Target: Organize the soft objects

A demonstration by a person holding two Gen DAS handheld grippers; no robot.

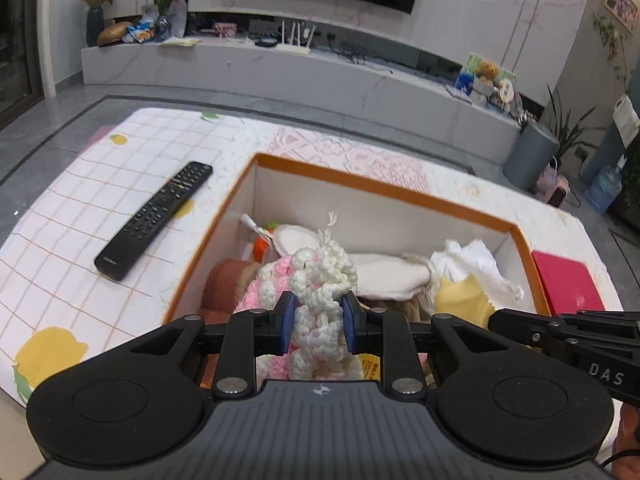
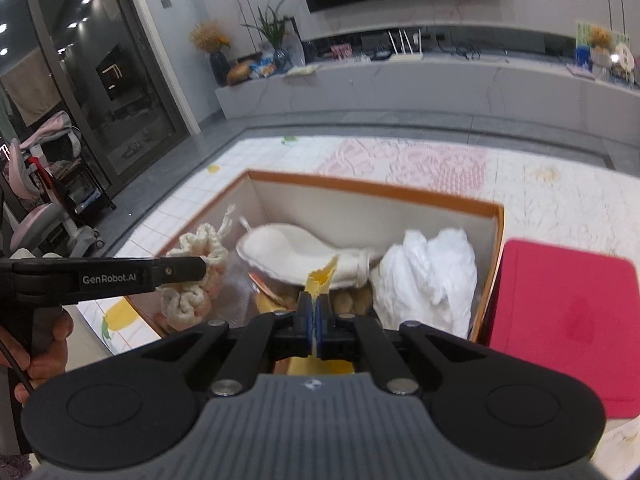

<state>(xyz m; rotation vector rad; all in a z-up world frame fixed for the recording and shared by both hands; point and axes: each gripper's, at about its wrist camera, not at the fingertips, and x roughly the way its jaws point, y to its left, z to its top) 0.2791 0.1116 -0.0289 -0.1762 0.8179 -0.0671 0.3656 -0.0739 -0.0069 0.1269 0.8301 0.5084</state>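
Black remote lies on the checked cloth, left of the box and apart from it. Left gripper is closed on pink-and-white knit, blue pads pressing both sides; the knit hangs over the box's near left part. Inside the box, left to right: orange item, cream pad, white cloth. Right gripper is nearly shut, pinching a thin yellow cloth edge-on above the box's near middle. In the right wrist view the left gripper's finger touches the knit. Red mat lies just right of the box, touching its wall.
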